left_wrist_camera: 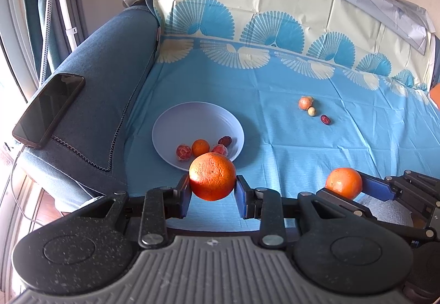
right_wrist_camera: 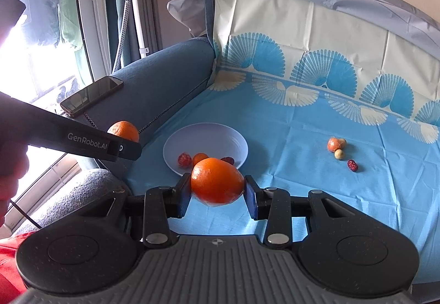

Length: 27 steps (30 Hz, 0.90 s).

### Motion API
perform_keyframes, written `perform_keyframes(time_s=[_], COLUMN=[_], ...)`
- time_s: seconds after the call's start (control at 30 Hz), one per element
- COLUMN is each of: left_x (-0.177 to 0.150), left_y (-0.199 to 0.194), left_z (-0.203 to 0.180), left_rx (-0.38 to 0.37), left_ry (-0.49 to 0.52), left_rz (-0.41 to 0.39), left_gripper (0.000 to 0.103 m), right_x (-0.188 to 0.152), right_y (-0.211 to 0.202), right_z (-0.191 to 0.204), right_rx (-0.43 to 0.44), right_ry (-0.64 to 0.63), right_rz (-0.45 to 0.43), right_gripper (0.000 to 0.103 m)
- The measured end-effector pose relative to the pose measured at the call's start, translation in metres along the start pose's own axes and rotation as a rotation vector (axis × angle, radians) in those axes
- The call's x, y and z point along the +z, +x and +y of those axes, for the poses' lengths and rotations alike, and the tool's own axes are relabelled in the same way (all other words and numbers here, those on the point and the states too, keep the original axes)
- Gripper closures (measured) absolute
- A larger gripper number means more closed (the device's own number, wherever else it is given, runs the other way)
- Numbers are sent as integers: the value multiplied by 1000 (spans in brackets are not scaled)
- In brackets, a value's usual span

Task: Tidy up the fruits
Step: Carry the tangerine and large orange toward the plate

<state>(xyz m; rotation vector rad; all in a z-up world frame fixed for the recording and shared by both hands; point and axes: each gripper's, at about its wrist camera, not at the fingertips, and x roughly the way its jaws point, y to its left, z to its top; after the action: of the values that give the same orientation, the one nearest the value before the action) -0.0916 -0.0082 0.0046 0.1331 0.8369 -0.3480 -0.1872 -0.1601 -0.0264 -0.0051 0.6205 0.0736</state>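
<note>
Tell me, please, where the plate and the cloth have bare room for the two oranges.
The plate is bare across its far half, toward the armrest; its near rim is crowded with small fruits. The blue cloth is free between the plate and the three loose fruits. Both tongs hold oranges: left, right.

Black glossy smartphone lies flat on blue fabric sofa armrest (screen dark); white garment steamer stand behind.

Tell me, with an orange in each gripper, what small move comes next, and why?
Probably carry the left gripper forward over the plate and let go there. Its orange hangs just short of the near rim, and the plate's far half is bare behind four small fruits. The right gripper can follow.
</note>
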Motion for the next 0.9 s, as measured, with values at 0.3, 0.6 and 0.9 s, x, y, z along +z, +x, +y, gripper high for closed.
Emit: perform_keyframes(time_s=[0.3,0.6,0.9], left_x=[0,6,41], left_y=[8,26,67], left_z=[1,16,44], left_rx=[-4,4,40], left_ry=[-3,-34,-51], left_rz=[17,60,87], left_gripper=[66,66,66], right_x=[1,5,19], right_y=[9,31,86], right_z=[1,2,0], right_rx=[4,12,29], right_ry=[1,4,14], right_rz=[24,71,110], right_gripper=[61,61,61])
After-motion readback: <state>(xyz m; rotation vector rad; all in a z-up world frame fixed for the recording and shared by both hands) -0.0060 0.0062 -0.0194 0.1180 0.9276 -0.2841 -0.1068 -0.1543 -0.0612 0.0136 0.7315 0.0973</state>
